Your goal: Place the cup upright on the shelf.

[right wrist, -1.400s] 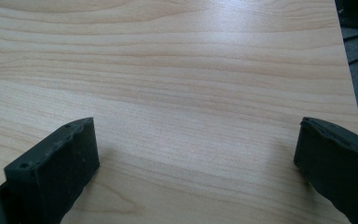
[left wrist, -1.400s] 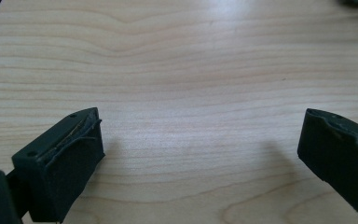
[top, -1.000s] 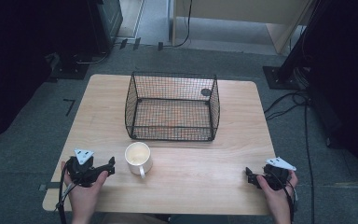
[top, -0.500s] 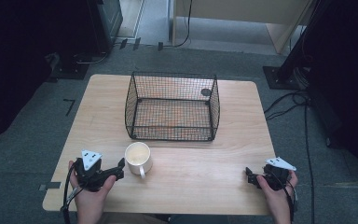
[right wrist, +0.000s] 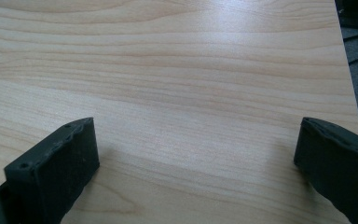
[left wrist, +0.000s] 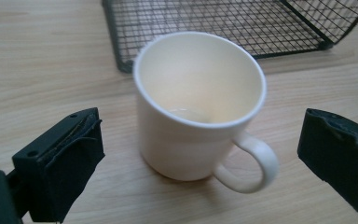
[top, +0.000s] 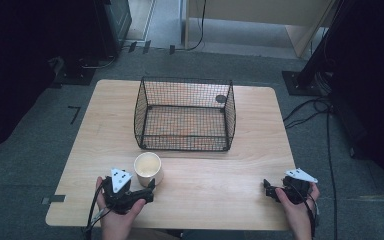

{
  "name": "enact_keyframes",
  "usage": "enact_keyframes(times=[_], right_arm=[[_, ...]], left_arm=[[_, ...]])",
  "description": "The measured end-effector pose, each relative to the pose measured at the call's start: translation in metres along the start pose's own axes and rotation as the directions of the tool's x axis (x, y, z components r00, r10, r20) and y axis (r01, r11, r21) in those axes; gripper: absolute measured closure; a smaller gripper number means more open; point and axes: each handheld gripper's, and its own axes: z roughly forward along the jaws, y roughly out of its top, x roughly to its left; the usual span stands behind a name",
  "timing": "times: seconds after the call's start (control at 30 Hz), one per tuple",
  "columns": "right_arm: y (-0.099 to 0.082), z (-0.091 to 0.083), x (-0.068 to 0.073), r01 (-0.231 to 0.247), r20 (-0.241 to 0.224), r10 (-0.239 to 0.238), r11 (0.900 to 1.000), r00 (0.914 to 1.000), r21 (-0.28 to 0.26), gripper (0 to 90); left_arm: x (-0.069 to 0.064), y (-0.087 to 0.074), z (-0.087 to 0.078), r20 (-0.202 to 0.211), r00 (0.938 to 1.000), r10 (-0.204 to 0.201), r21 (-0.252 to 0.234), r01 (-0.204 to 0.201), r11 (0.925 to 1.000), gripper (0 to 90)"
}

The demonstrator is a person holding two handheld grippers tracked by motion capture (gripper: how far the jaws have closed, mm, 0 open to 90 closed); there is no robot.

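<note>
The left gripper (left wrist: pixel 200 154) has its black padded fingers (left wrist: pixel 60 158) spread wide on either side of a smooth, glossy cream ceramic mug with a looped handle (left wrist: pixel 198 107), which stands upright and empty near the front-left edge of the pale wood-grain surface (top: pixel 220 180). Just behind the mug sits an empty black wire-mesh basket (top: pixel 185 114). The right gripper (right wrist: pixel 196 172) rests near the front-right corner, fingers released over bare wood.

Cream mug (left wrist: pixel 186 126), black wire basket (top: pixel 184 114), pale wood-grain table (top: pixel 240 170)
</note>
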Motion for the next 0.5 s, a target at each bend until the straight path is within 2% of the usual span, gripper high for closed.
enact_keyframes(times=[0.2,0.3,0.4,0.47,0.5], right_arm=[[0.000,0.000,0.000,0.000,0.000,0.000,1.0000,1.0000,0.000,0.0],[0.000,0.000,0.000,0.000,0.000,0.000,1.0000,1.0000,0.000,0.0],[0.000,0.000,0.000,0.000,0.000,0.000,1.0000,1.0000,0.000,0.0],[0.000,0.000,0.000,0.000,0.000,0.000,1.0000,1.0000,0.000,0.0],[0.000,0.000,0.000,0.000,0.000,0.000,1.0000,1.0000,0.000,0.0]], left_arm=[[-0.012,-0.009,0.009,-0.013,0.9995,0.028,0.029,-0.027,0.9992,0.4],[-0.012,-0.012,0.013,-0.024,0.9992,0.033,0.041,-0.032,0.9987,0.4],[-0.006,-0.017,0.017,-0.048,0.9983,0.032,0.058,-0.029,0.9979,0.5],[-0.004,-0.018,0.018,-0.051,0.9983,0.030,0.064,-0.026,0.9976,0.5],[0.000,-0.020,0.018,-0.034,0.9991,0.025,0.061,-0.023,0.9979,1.2]])
